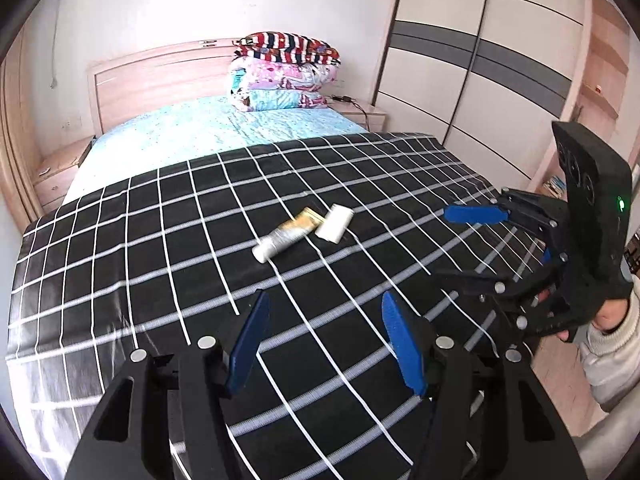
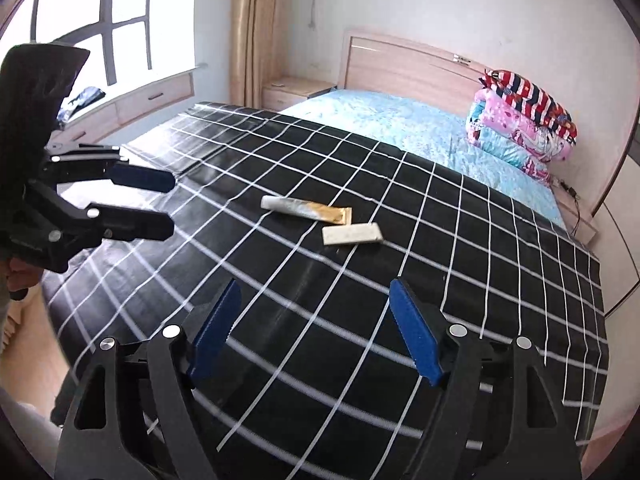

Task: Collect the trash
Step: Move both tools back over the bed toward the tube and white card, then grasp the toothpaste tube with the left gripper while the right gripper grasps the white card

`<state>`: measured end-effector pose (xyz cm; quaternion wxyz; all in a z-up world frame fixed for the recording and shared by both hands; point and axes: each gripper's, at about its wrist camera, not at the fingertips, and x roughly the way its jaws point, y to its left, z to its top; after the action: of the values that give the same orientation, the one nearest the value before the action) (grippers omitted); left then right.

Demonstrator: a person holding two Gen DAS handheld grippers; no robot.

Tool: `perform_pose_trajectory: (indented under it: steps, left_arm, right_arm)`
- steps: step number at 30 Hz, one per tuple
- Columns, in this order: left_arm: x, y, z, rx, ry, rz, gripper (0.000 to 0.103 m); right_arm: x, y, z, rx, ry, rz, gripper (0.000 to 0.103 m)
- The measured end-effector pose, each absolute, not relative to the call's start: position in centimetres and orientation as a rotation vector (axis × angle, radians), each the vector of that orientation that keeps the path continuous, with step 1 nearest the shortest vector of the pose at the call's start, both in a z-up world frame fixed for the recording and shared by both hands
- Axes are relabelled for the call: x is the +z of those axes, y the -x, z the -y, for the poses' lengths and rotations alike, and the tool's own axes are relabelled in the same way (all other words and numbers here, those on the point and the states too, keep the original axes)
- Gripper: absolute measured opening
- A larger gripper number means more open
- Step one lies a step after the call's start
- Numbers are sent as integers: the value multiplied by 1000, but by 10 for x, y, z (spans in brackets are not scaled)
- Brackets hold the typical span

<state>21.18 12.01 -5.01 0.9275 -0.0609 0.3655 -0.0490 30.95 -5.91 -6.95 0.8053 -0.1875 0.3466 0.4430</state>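
A squeezed tube point(image 1: 286, 233) with a white cap and gold end lies on the black checked cloth point(image 1: 160, 240) on the bed. A small white box point(image 1: 335, 223) lies right beside it. Both also show in the right wrist view: the tube point(image 2: 306, 209) and the white box point(image 2: 352, 234). My left gripper point(image 1: 325, 304) is open and empty, above the cloth, short of the two items. My right gripper point(image 2: 316, 292) is open and empty too, and shows at the right in the left wrist view point(image 1: 460, 248).
The black checked cloth point(image 2: 480, 280) covers the near half of a bed with a light blue sheet point(image 1: 224, 128). Folded quilts point(image 1: 280, 72) are stacked by the headboard. A wardrobe point(image 1: 480, 60) stands on the right, nightstands flank the bed, and a window bench point(image 2: 132, 100) sits left.
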Motion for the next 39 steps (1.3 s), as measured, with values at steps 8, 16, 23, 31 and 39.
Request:
perform_pose_trajectory:
  steps: [8, 16, 23, 31, 39]
  left_arm:
    - [-62, -252, -144, -93, 133, -785, 56]
    - [-78, -283, -158, -95, 132, -843, 56]
    - [-91, -298, -161, -66, 113, -879, 56]
    - [-104, -309, -154, -82, 61, -903, 26]
    - [-103, -305, -152, -79, 55, -889, 13]
  right_arm:
    - [-87, -348, 32, 933, 408, -790, 76]
    - [-102, -369, 9, 911, 442, -812, 76]
    - [-115, -380, -7, 904, 475, -848, 77]
    - [-123, -391, -6, 912, 444, -889, 76]
    - [-119, -382, -6, 936, 453, -882, 57]
